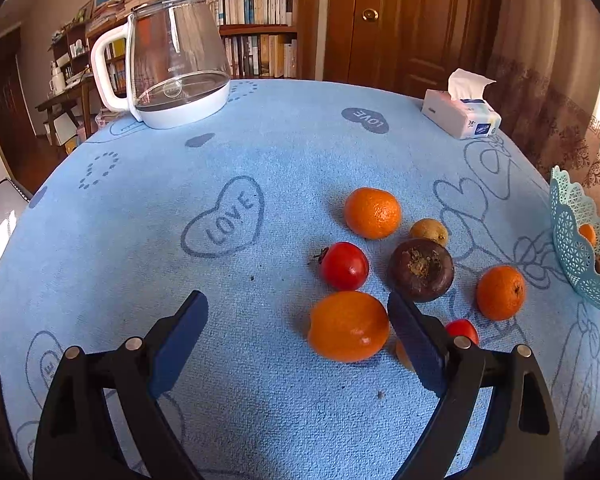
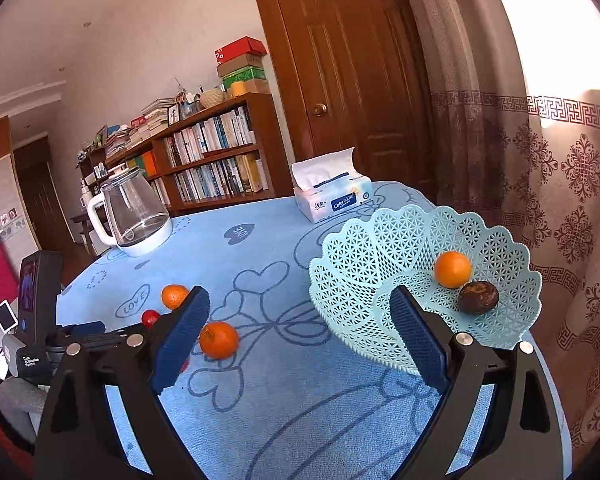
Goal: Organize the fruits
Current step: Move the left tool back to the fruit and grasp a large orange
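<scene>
Orange point(image 1: 348, 326) lies between open left tool point(image 1: 298, 338) pads.

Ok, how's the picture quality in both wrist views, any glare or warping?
Left wrist view: sharp; the fisheye bulges the blue LOVE-print tablecloth into a dome, and window glare whitens the right edge. Right wrist view: sharp too; sunlight blows out the top right corner above the patterned brown curtain, and the wooden door bows.

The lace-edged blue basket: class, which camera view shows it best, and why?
The right wrist view: the whole basket shows, with an orange and a dark fruit inside. The left wrist view catches only its edge at the frame's right margin.
</scene>
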Demonstrator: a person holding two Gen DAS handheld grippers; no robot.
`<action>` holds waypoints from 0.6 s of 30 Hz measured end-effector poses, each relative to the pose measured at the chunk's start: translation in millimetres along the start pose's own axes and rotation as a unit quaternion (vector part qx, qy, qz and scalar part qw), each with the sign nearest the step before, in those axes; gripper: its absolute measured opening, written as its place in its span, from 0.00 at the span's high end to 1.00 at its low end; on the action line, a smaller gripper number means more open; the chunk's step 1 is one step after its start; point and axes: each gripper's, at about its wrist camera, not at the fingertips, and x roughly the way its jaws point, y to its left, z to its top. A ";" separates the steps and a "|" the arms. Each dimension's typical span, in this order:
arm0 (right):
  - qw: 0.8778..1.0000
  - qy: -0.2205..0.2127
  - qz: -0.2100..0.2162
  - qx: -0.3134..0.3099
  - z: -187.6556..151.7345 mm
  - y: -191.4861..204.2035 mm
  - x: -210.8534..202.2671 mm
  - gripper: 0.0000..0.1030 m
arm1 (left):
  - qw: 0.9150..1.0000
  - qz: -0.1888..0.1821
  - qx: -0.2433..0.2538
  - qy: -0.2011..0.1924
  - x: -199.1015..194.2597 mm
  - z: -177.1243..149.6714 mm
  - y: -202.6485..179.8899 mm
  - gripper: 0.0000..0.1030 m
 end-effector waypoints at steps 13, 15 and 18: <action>0.999 0.021 0.009 -0.022 -6.3 7.1 8.3 0.10 | 0.999 -0.027 0.028 0.008 4.8 -3.8 -9.7 0.31; 0.999 0.024 0.011 -0.027 -7.6 8.9 9.3 0.10 | 0.999 -0.028 0.027 0.020 8.8 -5.0 -9.6 0.38; 0.999 0.030 0.013 -0.033 -9.1 11.2 11.2 0.10 | 0.999 -0.037 0.022 0.020 8.0 -5.8 -7.1 0.41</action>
